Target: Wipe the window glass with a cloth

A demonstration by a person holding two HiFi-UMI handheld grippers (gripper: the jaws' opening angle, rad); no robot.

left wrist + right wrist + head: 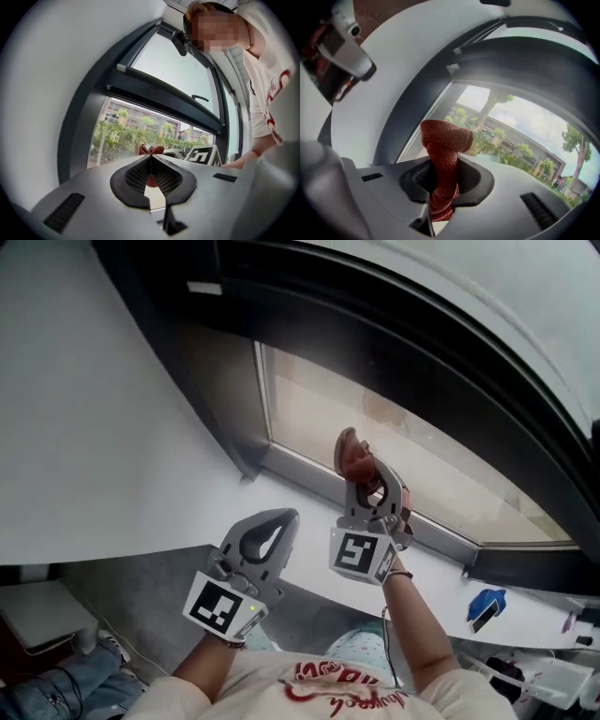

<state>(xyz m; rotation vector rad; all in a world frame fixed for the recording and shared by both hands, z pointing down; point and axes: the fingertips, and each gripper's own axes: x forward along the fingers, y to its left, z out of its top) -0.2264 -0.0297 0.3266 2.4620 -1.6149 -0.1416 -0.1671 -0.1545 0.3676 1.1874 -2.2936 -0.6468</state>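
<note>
left hand-held gripper (pixel 151 158): nearest to you. Jaws pressed together with nothing between them. The red showing past the tips is the cloth on your other tool. Low and back from the pane.
right hand-held gripper (pixel 440 165): jaws clamped on the cloth. Held higher and further forward than your left, so this is the arm nearer the glass.
cloth (pixel 443 140): rust-red, coarse knit weave, bunched into a thick roll. The lower end is pinched in your right jaws and the upper end folds over into a soft knob past the tips. Its long axis runs along the jaws and points at the pane.
key relation: the window glass (pixel 375 442) lies straight ahead of the cloth tip and slightly up. In the head view the knob sits over the pane's lower-left corner, just above the bottom rail. Can't tell if it's touching.
next move, my guess: push your right forward until the knob flattens on the glass, then sweep right along the pane, since most of the glass lies that way.
windowsill (pixel 300 507): white, smooth, flat, under both tools.
window frame (pixel 234 418): dark metal, matte, hard edges. Watch the corner.
window glass: clear, smooth. Trees and buildings show through it.
</note>
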